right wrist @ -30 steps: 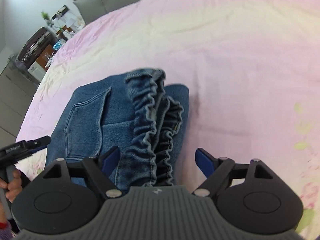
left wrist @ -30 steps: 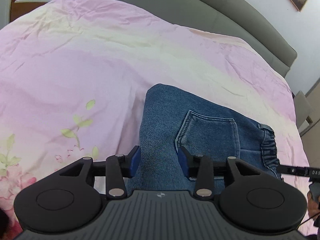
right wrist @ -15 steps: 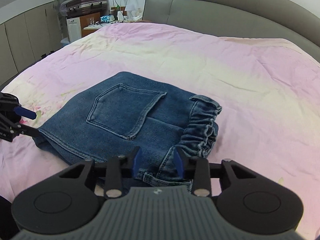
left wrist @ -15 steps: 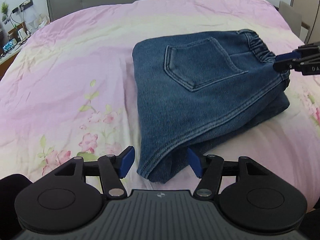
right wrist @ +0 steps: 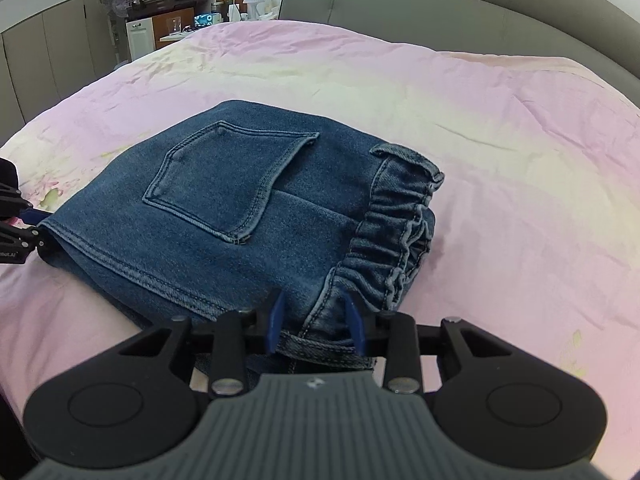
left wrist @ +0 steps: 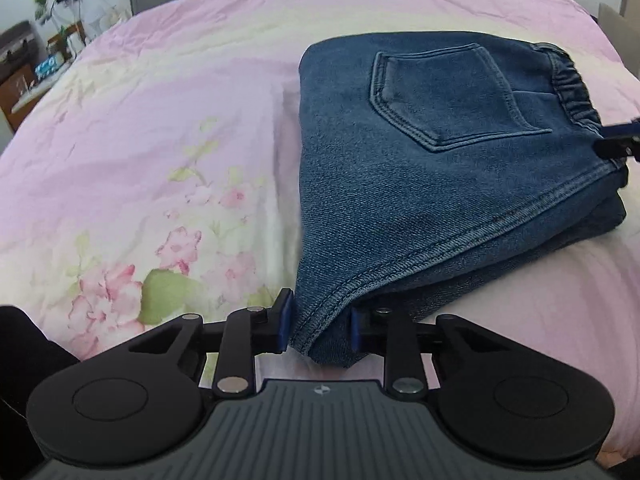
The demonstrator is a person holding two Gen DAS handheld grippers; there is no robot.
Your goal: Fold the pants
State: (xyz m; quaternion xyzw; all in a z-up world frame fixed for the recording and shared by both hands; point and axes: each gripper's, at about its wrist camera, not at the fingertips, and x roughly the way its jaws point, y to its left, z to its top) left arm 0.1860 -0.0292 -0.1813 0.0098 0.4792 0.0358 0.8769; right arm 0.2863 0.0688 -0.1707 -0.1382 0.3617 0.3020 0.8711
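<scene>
Blue denim pants (left wrist: pixel 432 168) lie folded into a thick stack on the pink bedspread, back pocket up, elastic waistband at the right end. My left gripper (left wrist: pixel 320 330) is shut on the folded near-left corner of the pants. My right gripper (right wrist: pixel 314 320) is shut on the near corner by the gathered waistband (right wrist: pixel 394 236). The pants also show in the right wrist view (right wrist: pixel 224 216). The right gripper's tip (left wrist: pixel 618 140) shows at the right edge of the left wrist view, and the left gripper's tip (right wrist: pixel 16 224) at the left edge of the right wrist view.
The pink floral bedspread (left wrist: pixel 152 152) covers the whole bed. A grey padded headboard (right wrist: pixel 440 4) runs along the far side. A side table with a lamp and clutter (right wrist: pixel 192 20), a fan and cabinets stand beyond the bed's far left corner.
Both grippers came down to the near edge of the folded pants and closed on it, the left on the folded corner, the right by the waistband.
</scene>
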